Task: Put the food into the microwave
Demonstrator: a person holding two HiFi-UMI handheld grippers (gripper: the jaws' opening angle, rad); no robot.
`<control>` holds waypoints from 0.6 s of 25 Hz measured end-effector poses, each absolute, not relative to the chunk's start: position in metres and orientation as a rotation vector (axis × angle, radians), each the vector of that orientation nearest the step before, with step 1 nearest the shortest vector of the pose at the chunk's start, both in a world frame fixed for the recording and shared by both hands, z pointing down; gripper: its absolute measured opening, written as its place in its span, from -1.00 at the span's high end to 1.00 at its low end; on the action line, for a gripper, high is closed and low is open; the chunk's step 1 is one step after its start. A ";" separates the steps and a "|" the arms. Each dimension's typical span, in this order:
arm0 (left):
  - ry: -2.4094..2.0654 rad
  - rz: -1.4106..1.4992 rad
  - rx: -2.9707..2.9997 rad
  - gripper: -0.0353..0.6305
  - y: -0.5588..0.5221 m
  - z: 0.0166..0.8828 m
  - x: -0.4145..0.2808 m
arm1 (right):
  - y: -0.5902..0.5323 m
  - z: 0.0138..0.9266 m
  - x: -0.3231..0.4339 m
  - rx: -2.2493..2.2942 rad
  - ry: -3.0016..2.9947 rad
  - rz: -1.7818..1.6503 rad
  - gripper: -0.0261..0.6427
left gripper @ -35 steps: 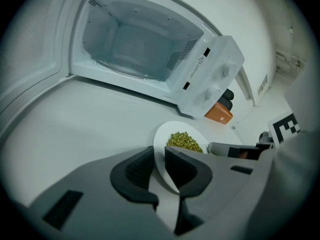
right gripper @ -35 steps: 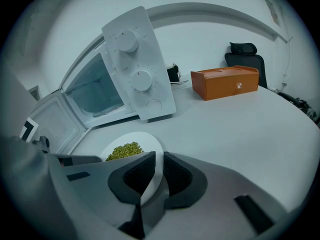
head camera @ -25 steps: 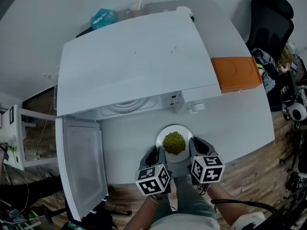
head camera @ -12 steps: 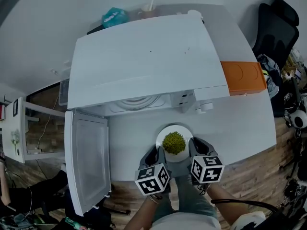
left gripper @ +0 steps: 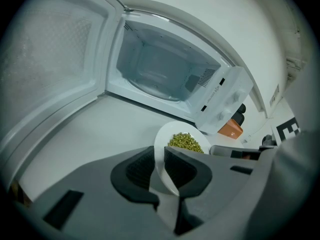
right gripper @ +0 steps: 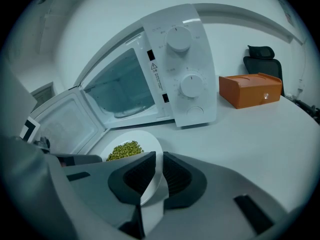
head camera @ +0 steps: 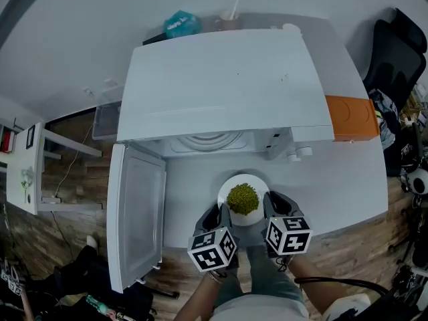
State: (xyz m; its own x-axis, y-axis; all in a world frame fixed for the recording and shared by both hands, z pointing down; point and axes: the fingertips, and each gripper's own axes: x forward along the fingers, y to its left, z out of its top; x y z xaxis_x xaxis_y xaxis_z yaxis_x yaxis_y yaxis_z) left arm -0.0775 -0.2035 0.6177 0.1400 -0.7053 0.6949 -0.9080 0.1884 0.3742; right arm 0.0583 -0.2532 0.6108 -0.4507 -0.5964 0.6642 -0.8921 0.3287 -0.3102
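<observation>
A white plate [head camera: 231, 184] with a heap of green peas [head camera: 243, 199] is in front of the right part of the white microwave's [head camera: 227, 79] open cavity [left gripper: 160, 69]. My left gripper [head camera: 217, 214] is shut on the plate's near-left rim, my right gripper [head camera: 270, 204] on its near-right rim. In the left gripper view the rim [left gripper: 161, 166] stands between the jaws of the left gripper [left gripper: 160, 171]. The right gripper [right gripper: 157, 176] clamps the plate [right gripper: 145, 140] the same way, with the peas [right gripper: 125, 150] just beyond. I cannot tell whether the plate touches the table.
The microwave door [head camera: 137, 219] hangs open to the left, out over the table's front edge. An orange box [head camera: 352, 118] sits right of the microwave on the white table [head camera: 334, 179]. A teal bag [head camera: 182, 24] and a cup with a straw [head camera: 231, 20] stand behind. A black chair [head camera: 401, 52] is at far right.
The plate and both grippers have shifted left along the microwave front, from below the control knobs to in front of the open cavity. Both grips are unchanged.
</observation>
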 end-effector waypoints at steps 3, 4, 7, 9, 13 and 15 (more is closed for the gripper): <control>-1.634 0.282 1.558 0.70 -0.203 0.611 -0.087 | -0.256 0.604 0.048 1.299 -2.186 0.903 0.76; -1.640 0.276 1.555 0.70 -0.203 0.609 -0.090 | -0.256 0.602 0.045 1.297 -2.192 0.899 0.75; -1.656 0.258 1.544 0.70 -0.202 0.604 -0.097 | -0.258 0.596 0.036 1.285 -2.209 0.887 0.76; -1.662 0.248 1.538 0.70 -0.201 0.601 -0.102 | -0.259 0.593 0.031 1.273 -2.218 0.879 0.76; -1.677 0.233 1.531 0.70 -0.201 0.596 -0.111 | -0.259 0.587 0.022 1.258 -2.234 0.869 0.76; -1.680 0.230 1.530 0.70 -0.201 0.593 -0.114 | -0.259 0.584 0.019 1.255 -2.239 0.865 0.76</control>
State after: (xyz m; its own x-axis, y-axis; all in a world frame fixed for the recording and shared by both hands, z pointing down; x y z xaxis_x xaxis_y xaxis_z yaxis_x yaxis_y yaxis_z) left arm -0.1142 -0.2011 0.5934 0.0881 -0.7394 0.6675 -0.8913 0.2407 0.3842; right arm 0.0188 -0.2589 0.5845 -0.4982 -0.5962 0.6296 -0.8647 0.3958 -0.3093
